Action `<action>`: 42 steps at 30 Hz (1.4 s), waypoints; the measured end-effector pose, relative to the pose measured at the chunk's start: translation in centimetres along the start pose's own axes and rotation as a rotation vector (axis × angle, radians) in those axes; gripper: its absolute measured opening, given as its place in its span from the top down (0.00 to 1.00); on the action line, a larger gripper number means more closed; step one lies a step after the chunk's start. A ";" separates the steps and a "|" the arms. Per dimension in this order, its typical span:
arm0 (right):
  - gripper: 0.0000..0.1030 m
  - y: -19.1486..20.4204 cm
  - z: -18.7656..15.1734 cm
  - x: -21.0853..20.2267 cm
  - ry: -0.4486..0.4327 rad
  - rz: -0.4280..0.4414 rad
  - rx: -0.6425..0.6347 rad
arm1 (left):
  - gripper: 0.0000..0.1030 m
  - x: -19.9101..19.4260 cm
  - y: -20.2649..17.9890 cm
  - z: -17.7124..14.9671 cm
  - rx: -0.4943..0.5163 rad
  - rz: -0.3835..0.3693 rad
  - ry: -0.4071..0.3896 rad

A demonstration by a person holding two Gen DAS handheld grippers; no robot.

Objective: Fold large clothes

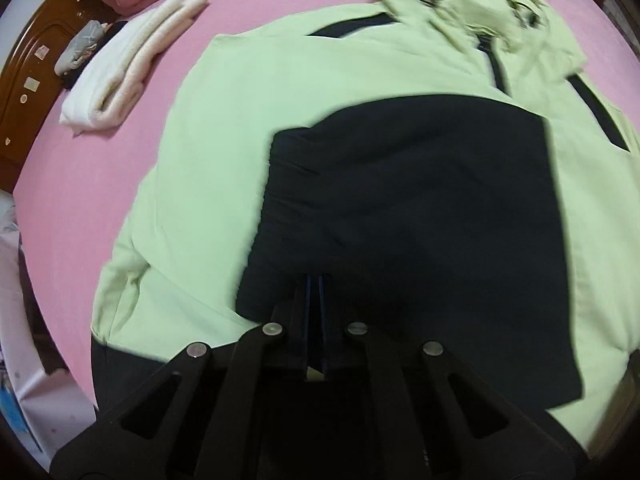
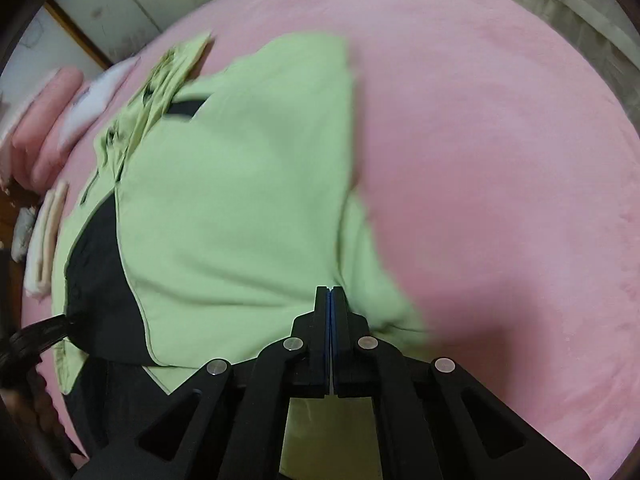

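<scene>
Both fingers pairs closed, empty | jacket (image 1: 208, 152) flat on bed (image 1: 80, 184) | hood (image 1: 460, 4) end farthest

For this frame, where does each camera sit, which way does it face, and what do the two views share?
Left wrist: rides the left gripper, angled steeply down at the jacket's black panel; only its shut fingers show.
Right wrist: rides the right gripper, angled steeply down at the jacket's green edge; its shut fingers show.
Shared: the green jacket, pink bed sheet and folded cream cloth.
</scene>
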State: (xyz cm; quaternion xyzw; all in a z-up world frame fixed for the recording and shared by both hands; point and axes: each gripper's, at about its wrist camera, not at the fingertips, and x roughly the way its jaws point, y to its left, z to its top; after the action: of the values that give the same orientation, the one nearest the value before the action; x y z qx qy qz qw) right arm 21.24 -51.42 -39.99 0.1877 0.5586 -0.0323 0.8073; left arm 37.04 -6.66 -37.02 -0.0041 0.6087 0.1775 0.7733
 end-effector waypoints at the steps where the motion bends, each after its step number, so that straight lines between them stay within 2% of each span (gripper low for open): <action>1: 1.00 -1.2 -0.3 -0.6 0.002 0.009 0.009 | 0.99 0.3 0.2 0.1 -0.001 -0.008 0.007; 2: 1.00 -1.3 -0.2 -0.6 0.003 -0.006 -0.011 | 0.99 0.6 0.1 0.2 0.013 -0.002 0.009; 4: 1.00 0.2 -0.3 -0.9 -0.010 -0.117 -0.150 | 0.99 0.3 -0.6 0.0 0.060 0.050 -0.006; 6: 1.00 2.4 -0.3 -2.7 -0.053 -0.174 -0.210 | 0.99 -0.9 -1.5 -0.2 0.083 0.092 -0.040; 8: 1.00 3.6 -0.2 -4.2 -0.110 -0.102 -0.189 | 0.99 -2.0 -2.1 -0.2 0.060 0.025 -0.066; 9: 1.00 4.0 -0.2 -5.1 -0.129 -0.003 -0.154 | 0.99 -2.7 -2.2 -0.3 0.041 -0.032 -0.078; 10: 1.00 6.8 0.7 -3.8 -0.125 0.059 -0.134 | 0.99 -3.6 -2.5 -0.4 0.030 -0.118 -0.086; 12: 1.00 8.1 0.8 -2.3 -0.040 0.161 -0.066 | 0.99 -4.3 -3.3 -0.3 0.035 -0.226 -0.076; 13: 1.00 8.5 0.7 -0.8 0.025 0.219 -0.007 | 0.99 -4.2 -4.1 -0.2 0.039 -0.258 -0.070; 15: 1.00 9.3 1.2 2.1 0.098 0.313 0.080 | 0.99 -3.2 -5.7 0.6 0.037 -0.269 -0.064; 17: 1.00 11.7 1.2 4.7 0.108 0.349 0.087 | 0.99 -2.3 -6.5 1.5 0.019 -0.267 -0.065; 19: 1.00 13.0 2.2 5.3 0.074 0.325 0.023 | 0.99 -1.2 -6.4 2.7 -0.019 -0.266 -0.072; 22: 1.00 15.7 6.2 8.6 0.061 0.322 0.017 | 0.99 -0.3 -6.1 4.5 -0.088 -0.234 -0.088; 25: 1.00 14.6 9.9 9.5 0.036 0.287 0.010 | 0.99 0.5 -5.5 6.2 -0.120 -0.146 -0.108; 27: 1.00 13.3 12.4 9.6 -0.002 0.224 -0.011 | 0.99 1.0 -4.6 7.1 -0.142 -0.083 -0.112; 29: 1.00 10.9 13.8 9.5 -0.006 0.235 0.010 | 0.99 1.6 -3.1 7.8 -0.174 -0.037 -0.113; 30: 1.00 9.3 14.4 9.3 -0.002 0.248 0.044 | 0.99 1.7 -2.1 7.9 -0.185 -0.030 -0.111; 32: 1.00 6.9 15.0 8.8 -0.016 0.257 0.075 | 0.99 2.1 -0.9 8.1 -0.210 -0.083 -0.093; 33: 1.00 5.9 15.0 8.0 -0.044 0.216 0.079 | 0.99 2.1 -0.7 7.9 -0.214 -0.098 -0.089; 35: 1.00 4.8 15.1 7.3 -0.095 0.100 0.069 | 0.99 2.1 -0.8 8.0 -0.173 -0.081 -0.098; 38: 1.00 3.5 15.0 7.4 -0.111 0.080 0.141 | 0.99 2.0 -2.1 7.9 -0.087 -0.012 -0.123; 40: 1.00 4.0 14.9 7.5 -0.110 0.066 0.144 | 0.99 1.7 -3.0 7.9 -0.048 0.029 -0.128; 42: 1.00 5.4 15.0 7.2 -0.119 0.009 0.124 | 0.99 1.4 -3.5 8.4 -0.020 0.042 -0.122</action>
State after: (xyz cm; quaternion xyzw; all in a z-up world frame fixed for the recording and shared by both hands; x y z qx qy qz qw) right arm 38.72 -50.33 -40.53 0.2376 0.5055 -0.0741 0.8261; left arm 46.17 -7.67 -36.85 0.0120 0.5584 0.1996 0.8051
